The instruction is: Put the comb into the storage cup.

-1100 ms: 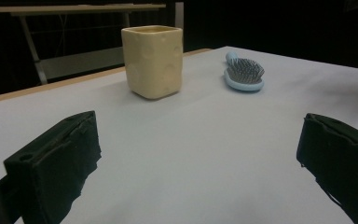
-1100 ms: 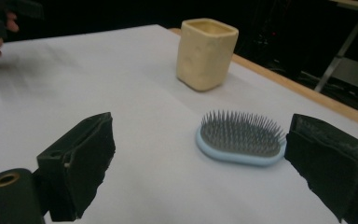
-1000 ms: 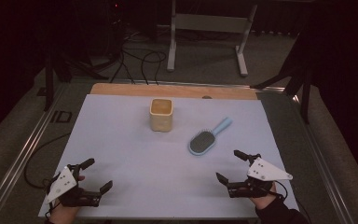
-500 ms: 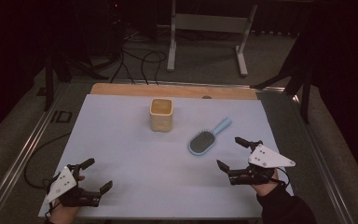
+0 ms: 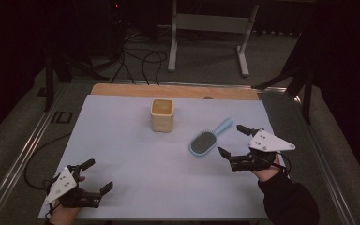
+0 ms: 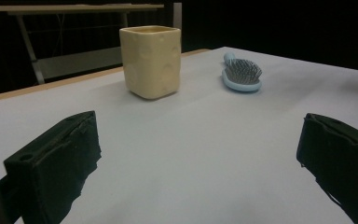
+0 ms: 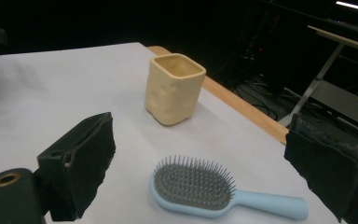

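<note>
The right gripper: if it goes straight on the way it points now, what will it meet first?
Most likely the hairbrush: it lies just ahead of the open right gripper, between its fingers. The yellow cup stands farther on; depth is uncertain.

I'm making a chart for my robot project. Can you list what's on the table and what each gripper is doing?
surface: white table
cup: square yellow cup, upright, near the far edge
brush: light blue hairbrush, bristles up, lying right of the cup
right gripper: right gripper, jaws open, close to the brush, not touching it
left gripper: left gripper, jaws open, at the near left corner, holding nothing
</note>
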`<action>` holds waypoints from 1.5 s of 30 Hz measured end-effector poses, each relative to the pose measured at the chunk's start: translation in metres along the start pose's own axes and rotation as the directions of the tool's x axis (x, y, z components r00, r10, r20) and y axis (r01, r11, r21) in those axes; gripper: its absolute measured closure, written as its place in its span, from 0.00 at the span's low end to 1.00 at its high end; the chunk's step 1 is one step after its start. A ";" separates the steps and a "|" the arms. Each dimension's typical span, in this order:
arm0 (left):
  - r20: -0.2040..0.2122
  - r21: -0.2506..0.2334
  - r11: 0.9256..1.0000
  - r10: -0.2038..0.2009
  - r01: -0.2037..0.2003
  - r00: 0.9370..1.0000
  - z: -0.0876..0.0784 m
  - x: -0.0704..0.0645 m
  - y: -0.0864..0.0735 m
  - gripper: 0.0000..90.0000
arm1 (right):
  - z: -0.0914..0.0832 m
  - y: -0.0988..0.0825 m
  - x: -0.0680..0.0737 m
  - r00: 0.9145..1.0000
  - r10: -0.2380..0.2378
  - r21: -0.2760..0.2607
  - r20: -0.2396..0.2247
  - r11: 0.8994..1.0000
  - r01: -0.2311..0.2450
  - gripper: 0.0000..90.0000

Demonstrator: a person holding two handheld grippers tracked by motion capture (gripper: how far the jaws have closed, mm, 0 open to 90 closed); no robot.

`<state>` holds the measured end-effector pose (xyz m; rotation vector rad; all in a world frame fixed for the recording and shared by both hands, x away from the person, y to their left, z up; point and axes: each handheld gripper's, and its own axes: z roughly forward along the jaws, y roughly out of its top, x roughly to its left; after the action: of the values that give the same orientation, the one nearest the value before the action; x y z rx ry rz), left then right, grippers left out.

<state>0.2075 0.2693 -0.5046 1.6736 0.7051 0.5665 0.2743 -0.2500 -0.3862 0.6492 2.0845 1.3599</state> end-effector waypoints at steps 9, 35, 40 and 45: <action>0.000 -0.002 1.000 -0.002 0.002 1.000 0.000 0.001 0.000 0.00 | 0.011 0.005 -0.014 1.000 -0.002 -0.008 -0.005 1.000 0.002 0.09; 0.000 0.000 1.000 0.009 -0.009 1.000 0.000 0.000 -0.001 0.00 | 0.052 0.009 -0.059 0.998 0.035 0.012 0.049 0.999 -0.035 0.10; 0.002 0.005 1.000 0.016 -0.016 1.000 0.001 0.000 -0.001 0.00 | 0.063 0.008 -0.066 0.998 0.043 0.024 0.053 0.999 -0.044 0.12; 0.003 0.005 1.000 0.018 -0.018 1.000 0.001 0.000 -0.001 0.00 | 0.074 0.007 -0.074 0.997 0.053 0.040 0.055 0.998 -0.056 0.13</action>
<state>0.2074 0.2686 -0.5055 1.6867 0.6900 0.5750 0.3787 -0.2484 -0.3901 0.7571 2.0701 1.3172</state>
